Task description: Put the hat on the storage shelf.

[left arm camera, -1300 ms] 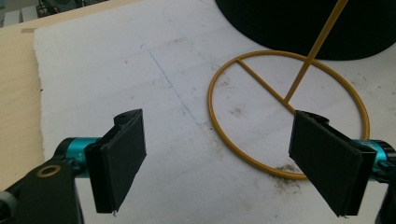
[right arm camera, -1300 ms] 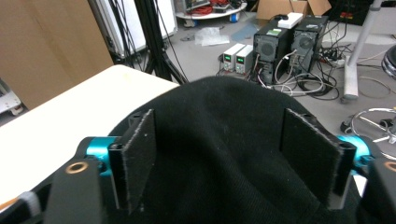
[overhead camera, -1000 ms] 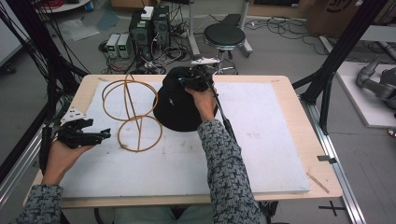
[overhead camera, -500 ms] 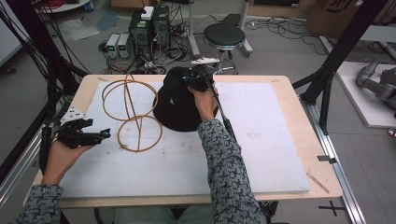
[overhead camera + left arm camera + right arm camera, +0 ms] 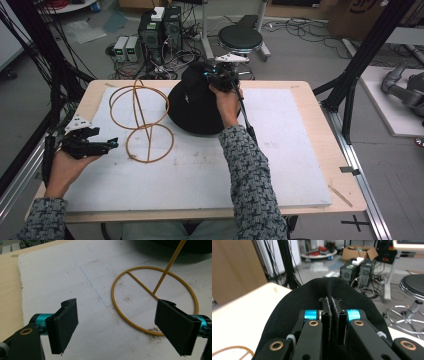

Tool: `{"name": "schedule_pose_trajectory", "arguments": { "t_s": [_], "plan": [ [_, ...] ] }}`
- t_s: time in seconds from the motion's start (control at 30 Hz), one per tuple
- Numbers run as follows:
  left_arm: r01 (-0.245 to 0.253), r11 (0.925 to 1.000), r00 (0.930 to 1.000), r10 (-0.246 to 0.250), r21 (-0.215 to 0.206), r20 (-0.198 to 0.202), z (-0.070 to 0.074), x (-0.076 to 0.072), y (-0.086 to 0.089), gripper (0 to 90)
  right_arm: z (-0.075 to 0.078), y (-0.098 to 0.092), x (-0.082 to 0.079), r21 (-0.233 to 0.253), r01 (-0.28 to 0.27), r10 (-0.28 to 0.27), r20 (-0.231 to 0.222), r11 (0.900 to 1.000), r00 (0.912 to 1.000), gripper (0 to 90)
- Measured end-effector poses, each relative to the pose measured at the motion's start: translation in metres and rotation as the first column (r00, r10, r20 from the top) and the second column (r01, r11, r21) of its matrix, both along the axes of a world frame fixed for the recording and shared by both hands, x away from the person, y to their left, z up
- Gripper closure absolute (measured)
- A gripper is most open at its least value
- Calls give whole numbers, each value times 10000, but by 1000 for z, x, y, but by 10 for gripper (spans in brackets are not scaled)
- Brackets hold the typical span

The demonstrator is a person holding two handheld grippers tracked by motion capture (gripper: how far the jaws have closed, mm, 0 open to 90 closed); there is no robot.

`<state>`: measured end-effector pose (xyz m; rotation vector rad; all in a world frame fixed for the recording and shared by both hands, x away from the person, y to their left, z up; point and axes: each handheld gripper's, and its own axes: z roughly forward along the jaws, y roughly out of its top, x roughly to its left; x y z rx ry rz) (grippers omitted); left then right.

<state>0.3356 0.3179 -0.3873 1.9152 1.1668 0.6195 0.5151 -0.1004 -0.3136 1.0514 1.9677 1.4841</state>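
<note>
While the right gripper [image 5: 220,76] pinches the hat [image 5: 195,107] at top center, jaws clamped on fabric, I'd lift slowly toward the stand [image 5: 142,122]; left gripper [image 5: 107,145] waits wide open, lower left.

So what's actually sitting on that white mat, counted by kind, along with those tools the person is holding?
Black hat: 1
Orange wire hat stand: 1
Hand-held gripper: 2, left hand-held gripper open, right hand-held gripper shut on the hat
Total: 4
</note>
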Motion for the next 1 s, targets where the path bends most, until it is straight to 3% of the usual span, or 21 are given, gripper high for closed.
{"name": "schedule_pose_trajectory", "arguments": {
  "t_s": [0.3, 0.47, 0.57, 0.73, 0.9, 1.0],
  "plan": [
    [-12, 10000, 10000, 12, -22, 21, 0, 0, 0, 191, 33, -31, -13, 1421, -92, 11, 574, 9898, 9984, 882],
    [-18, 10000, 10000, 19, -47, 22, 0, 0, 1, 191, 50, -43, -16, 1664, -41, -115, 925, 9861, 9956, 883],
    [-27, 10000, 10000, 27, -68, 37, 1, 0, 1, 191, 57, -51, -19, 2217, -183, -68, 1122, 9749, 9937, 882],
    [-40, 10000, 10000, 40, -84, 45, 1, -1, 1, 191, 62, -61, -23, 3349, -577, 208, 1128, 9405, 9934, 882],
    [-9, 10000, 10000, 9, -42, 35, 1, -1, 1, 191, 68, -68, -26, 4484, -1058, 450, 1442, 8876, 9885, 883],
    [-27, 10000, 10000, 27, -63, 20, 1, -1, 2, 191, 72, -72, -28, 4932, -1229, 537, 1521, 8612, 9869, 883]
  ]
}}
